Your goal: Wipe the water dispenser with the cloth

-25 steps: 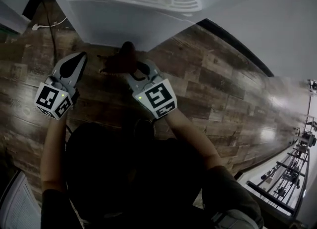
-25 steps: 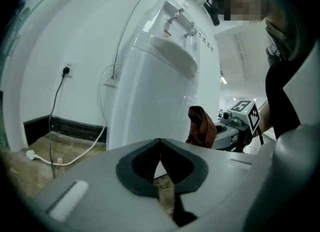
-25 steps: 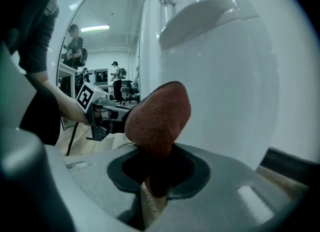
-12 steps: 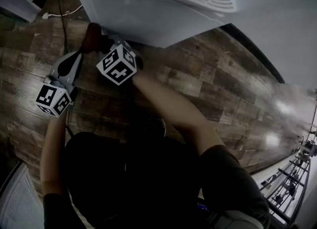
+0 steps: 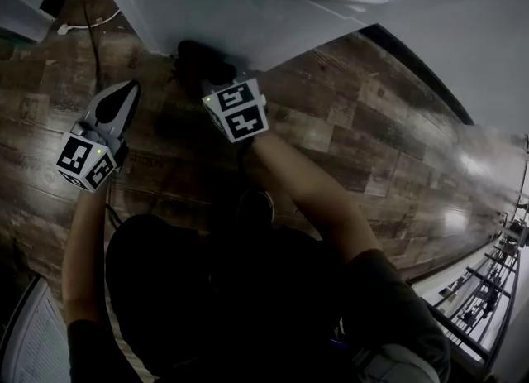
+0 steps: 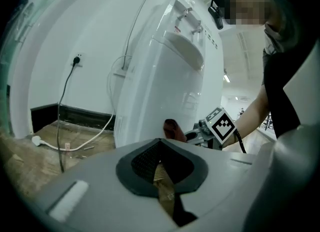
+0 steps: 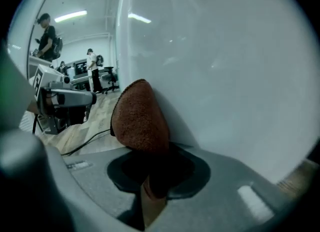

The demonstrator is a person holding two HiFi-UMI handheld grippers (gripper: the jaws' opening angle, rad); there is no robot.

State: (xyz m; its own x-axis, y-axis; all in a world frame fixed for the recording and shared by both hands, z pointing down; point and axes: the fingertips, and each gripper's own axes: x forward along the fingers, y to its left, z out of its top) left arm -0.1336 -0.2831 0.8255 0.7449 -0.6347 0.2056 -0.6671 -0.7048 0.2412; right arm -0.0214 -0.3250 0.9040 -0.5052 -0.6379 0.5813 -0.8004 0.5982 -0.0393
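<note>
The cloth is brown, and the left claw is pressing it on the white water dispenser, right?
Almost. It is the right claw, not the left, that pinches the brown cloth and presses it on the white water dispenser. The right gripper view shows this. In the left gripper view the left claw holds nothing.

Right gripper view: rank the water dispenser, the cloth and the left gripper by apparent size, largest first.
1. water dispenser, filling most of the frame.
2. cloth and left gripper: about alike. The cloth sits right at the camera, in the right gripper's claw, so I won't rank these two.
</note>
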